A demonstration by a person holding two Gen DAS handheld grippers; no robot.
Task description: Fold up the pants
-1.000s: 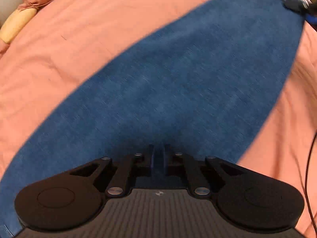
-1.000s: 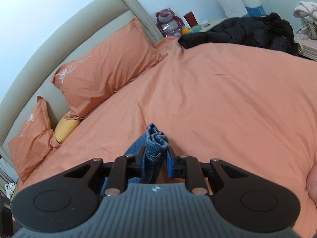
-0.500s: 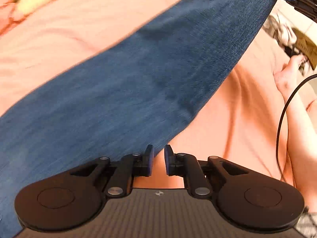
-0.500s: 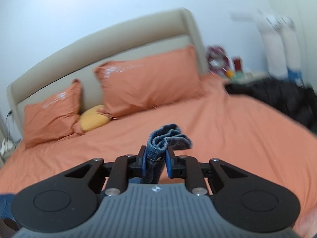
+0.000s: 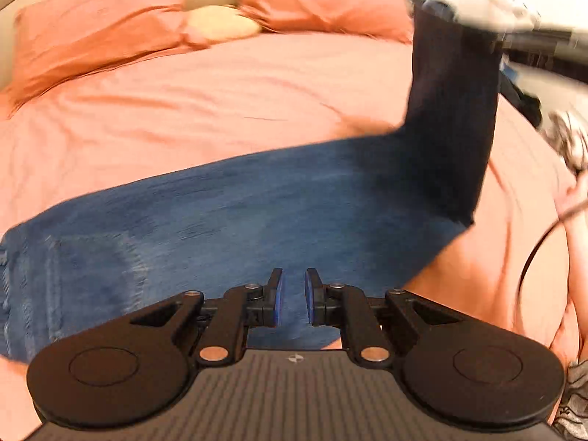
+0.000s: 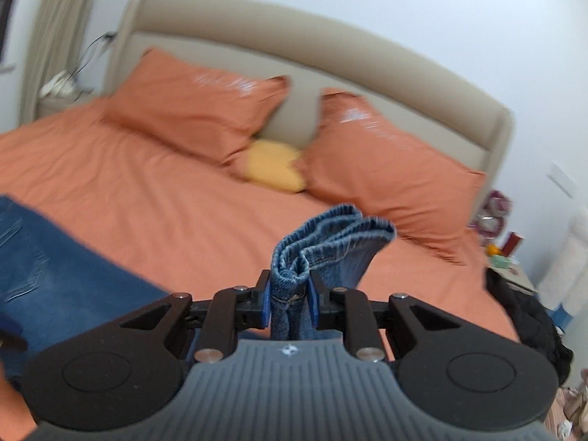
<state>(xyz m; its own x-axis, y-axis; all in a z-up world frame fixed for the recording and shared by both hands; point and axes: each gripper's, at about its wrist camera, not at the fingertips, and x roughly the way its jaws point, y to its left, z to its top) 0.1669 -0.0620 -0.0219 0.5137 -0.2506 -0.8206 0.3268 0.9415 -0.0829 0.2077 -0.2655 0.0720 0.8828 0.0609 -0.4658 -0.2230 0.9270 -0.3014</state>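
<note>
Right gripper (image 6: 288, 303) jaws clamped on the bunched hem end of the jeans (image 5: 257, 220), lifting that end off the orange bedsheet (image 5: 183, 110); rest of the jeans lies flat across the bed. Left gripper (image 5: 293, 296) jaws slightly apart, holding nothing, just above the denim; two orange pillows (image 6: 198, 114) and a yellow cushion (image 6: 273, 163) at the headboard (image 6: 330, 47).

From my left wrist feed, the jeans (image 5: 257, 217) run off the frame at 9 o'clock; the raised leg's top at 1 o'clock smears into blur, so I can't make out the right gripper (image 5: 514, 36); the nightstand clutter (image 6: 496, 242) at 3 o'clock is unreadable.
</note>
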